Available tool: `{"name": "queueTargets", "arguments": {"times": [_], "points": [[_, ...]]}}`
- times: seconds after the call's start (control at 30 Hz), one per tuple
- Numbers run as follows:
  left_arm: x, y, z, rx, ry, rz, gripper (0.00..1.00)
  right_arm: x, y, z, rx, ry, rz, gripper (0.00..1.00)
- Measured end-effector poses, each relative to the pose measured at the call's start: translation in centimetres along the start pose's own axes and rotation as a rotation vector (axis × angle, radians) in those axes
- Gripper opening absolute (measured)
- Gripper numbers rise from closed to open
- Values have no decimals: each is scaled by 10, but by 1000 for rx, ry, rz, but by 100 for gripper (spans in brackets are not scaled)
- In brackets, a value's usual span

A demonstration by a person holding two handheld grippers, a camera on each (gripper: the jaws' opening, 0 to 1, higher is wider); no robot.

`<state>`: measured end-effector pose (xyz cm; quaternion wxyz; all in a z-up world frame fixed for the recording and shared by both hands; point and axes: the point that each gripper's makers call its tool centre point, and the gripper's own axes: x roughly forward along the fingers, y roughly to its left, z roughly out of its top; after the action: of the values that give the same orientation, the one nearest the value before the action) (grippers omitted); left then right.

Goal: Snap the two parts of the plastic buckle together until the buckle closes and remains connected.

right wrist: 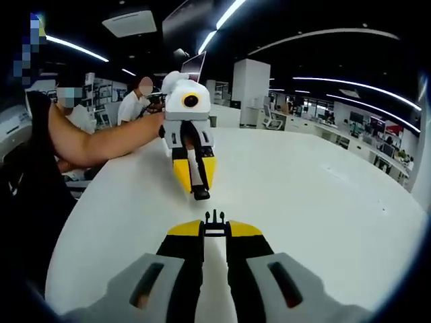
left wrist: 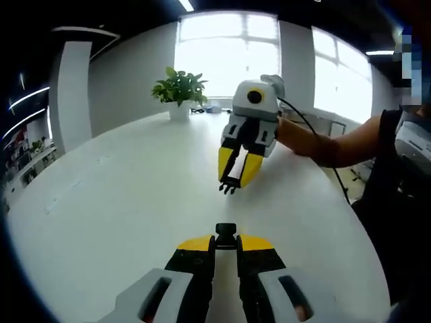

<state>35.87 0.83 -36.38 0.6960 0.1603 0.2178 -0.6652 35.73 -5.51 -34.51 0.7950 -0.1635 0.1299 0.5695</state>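
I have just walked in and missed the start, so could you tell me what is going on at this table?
A person is holding a gripper in each hand above a white table. The left gripper is shut on one black buckle part, and the right gripper is shut on the pronged buckle part. The two grippers face each other with a gap between them, so the buckle is not yet joined.
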Motion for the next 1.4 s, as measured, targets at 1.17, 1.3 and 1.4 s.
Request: {"name": "queueTargets", "arguments": {"times": [1.17,1.3,1.4], "points": [[11,-16,-4,61,-12,-76,11,4,22,-8,1,35,101,10],[10,-17,-4,55,-14,-89,11,4,24,-8,-1,38,110,10],[11,-21,-4,57,-17,-105,11,4,25,-9,-3,38,118,10]]}}
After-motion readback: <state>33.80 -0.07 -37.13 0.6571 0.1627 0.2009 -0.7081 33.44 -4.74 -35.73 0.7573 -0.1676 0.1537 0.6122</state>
